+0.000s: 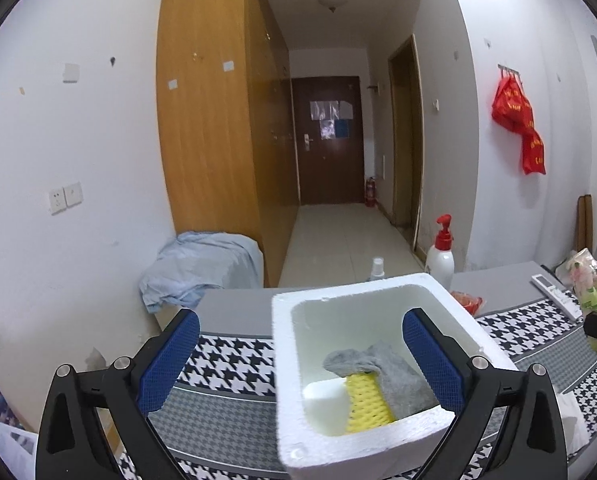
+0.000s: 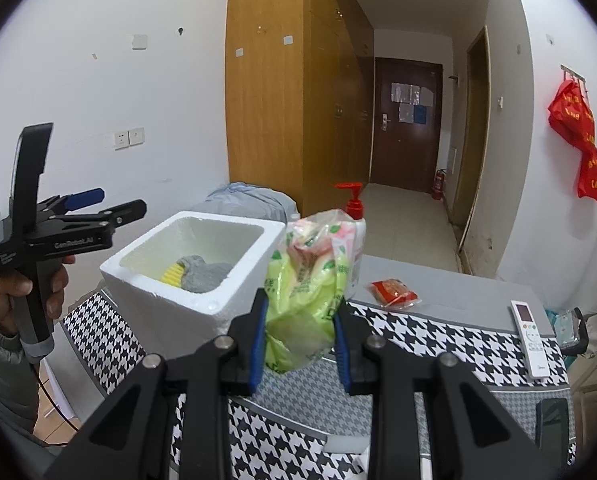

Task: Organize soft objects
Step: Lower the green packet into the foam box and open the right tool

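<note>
Your right gripper (image 2: 299, 336) is clamped on the green bag (image 2: 306, 292), its blue pads pressing the crinkled plastic from both sides, and the bag stands up above the fingers. Your left gripper (image 1: 300, 364) hangs with its jaws wide apart and nothing between them, over the near side of the foam box (image 1: 294, 412). In the box lie a grey cloth (image 1: 394, 376), a yellow mesh sleeve (image 1: 368, 402) and a white block (image 1: 324, 394).

The step in hand looks like getting the bag into the box, which sits ahead and to the left of your right gripper. Draw the left gripper back first so the opening is free. Carry the bag high enough to clear the near rim; it is soft and could catch or fold there. Lower it onto the cloth before you let go, since plastic this slippery may spring back out if dropped.
</note>
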### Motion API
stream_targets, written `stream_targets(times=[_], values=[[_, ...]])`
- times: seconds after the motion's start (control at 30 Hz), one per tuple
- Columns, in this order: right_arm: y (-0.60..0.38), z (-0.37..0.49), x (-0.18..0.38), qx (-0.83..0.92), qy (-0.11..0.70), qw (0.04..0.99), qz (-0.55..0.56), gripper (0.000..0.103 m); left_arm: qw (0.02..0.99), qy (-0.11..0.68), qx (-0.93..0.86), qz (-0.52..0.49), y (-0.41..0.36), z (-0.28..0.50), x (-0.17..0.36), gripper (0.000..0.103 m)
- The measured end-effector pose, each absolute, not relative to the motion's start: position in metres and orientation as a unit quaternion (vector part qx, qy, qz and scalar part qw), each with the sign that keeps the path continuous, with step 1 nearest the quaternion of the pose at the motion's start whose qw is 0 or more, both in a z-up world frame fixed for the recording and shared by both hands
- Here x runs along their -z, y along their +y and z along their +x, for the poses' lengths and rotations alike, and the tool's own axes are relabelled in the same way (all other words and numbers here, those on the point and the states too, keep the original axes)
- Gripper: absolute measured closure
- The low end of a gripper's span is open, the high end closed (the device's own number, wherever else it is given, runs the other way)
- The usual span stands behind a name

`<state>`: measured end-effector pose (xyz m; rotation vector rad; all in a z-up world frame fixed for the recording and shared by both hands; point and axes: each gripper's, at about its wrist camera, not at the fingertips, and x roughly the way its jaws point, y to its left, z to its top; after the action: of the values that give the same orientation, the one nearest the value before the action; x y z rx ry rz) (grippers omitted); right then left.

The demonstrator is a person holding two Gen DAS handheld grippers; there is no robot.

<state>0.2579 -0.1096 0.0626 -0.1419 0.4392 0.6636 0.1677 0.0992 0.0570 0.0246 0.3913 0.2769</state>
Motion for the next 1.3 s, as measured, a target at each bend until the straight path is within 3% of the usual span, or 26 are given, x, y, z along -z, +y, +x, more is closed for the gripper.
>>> stream_targets(times=[1.3], values=[[0.001,0.264,-0.073,-0.382,0.226,0.891,-0.099,0.070,0.976,0.140,-0.167,0.004,0.124,0.089,-0.033,0.001]])
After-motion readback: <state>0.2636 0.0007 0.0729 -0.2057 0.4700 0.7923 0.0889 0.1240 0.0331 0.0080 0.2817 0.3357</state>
